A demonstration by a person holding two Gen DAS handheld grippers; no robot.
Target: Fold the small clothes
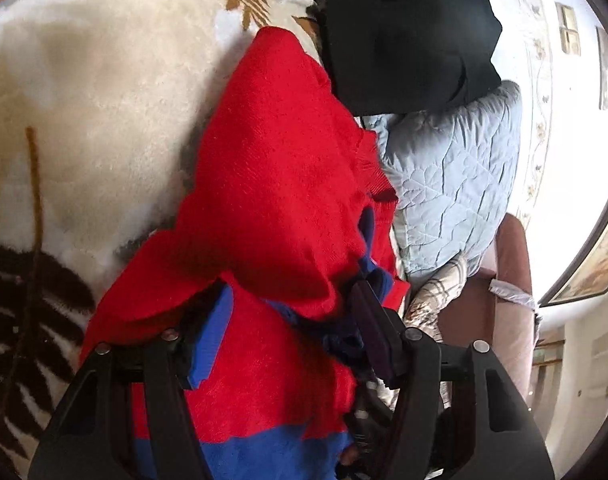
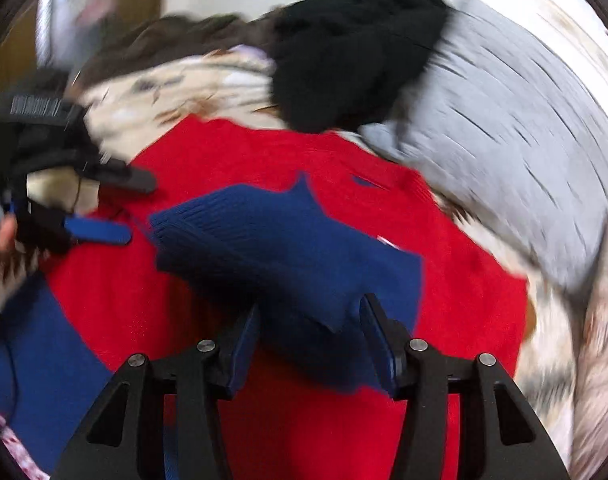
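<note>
A small red sweater [image 1: 276,168] with blue cuffs and hem lies on a cream leaf-patterned blanket [image 1: 96,92]. In the left wrist view its red cloth drapes over my left gripper [image 1: 288,304], whose fingers stand apart with the cloth bunched between and over them. In the right wrist view the sweater's body [image 2: 244,152] is spread out, and its blue sleeve cuff [image 2: 288,248] lies between the spread fingers of my right gripper [image 2: 310,320]. The left gripper [image 2: 116,208] shows at the left, open, its tips at the sweater's edge. This view is blurred by motion.
A black garment [image 1: 408,32] lies beyond the sweater, also seen in the right wrist view [image 2: 352,48]. A pale blue quilted pillow [image 1: 452,176] lies to the right, next to a plaid cloth [image 1: 436,292] and a brown chair [image 1: 500,304].
</note>
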